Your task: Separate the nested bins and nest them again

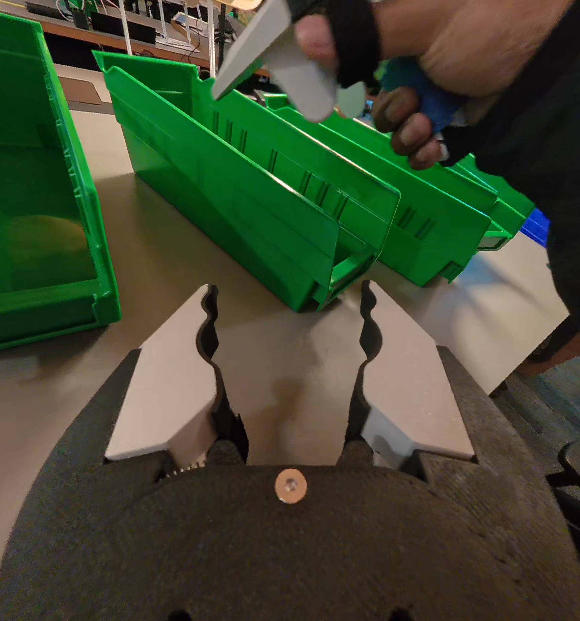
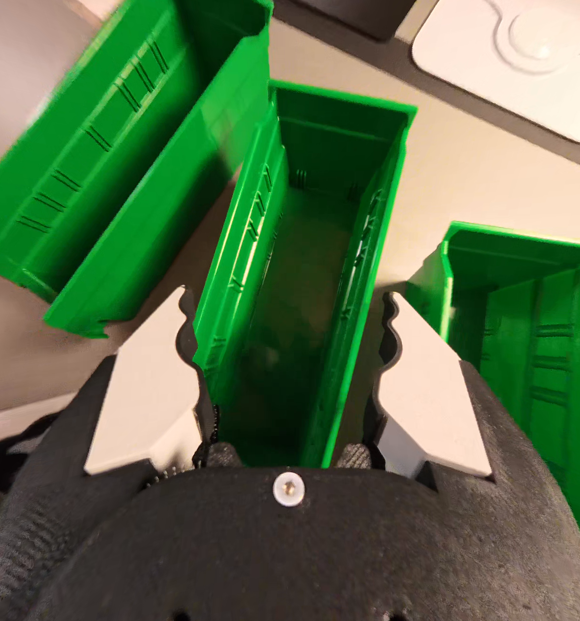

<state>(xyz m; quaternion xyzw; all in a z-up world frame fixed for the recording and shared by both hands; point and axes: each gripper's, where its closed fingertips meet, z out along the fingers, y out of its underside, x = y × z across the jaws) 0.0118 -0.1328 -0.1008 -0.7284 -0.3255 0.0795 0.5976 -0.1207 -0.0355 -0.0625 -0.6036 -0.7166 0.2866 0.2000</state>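
On the beige tabletop I see several long green plastic bins. One narrow green bin sits between the fingers of my right tool; its left pad touches the bin wall, the right stands apart, so nothing is gripped. My left tool is spread over bare tabletop, just short of another tilted green bin. Closing unevenly could skew or tip the bin. Its near end is hidden behind my tool.

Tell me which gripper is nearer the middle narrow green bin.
Right. The right gripper straddles the bin, jaws open around its walls; the left gripper is open over the table, just short of its end.
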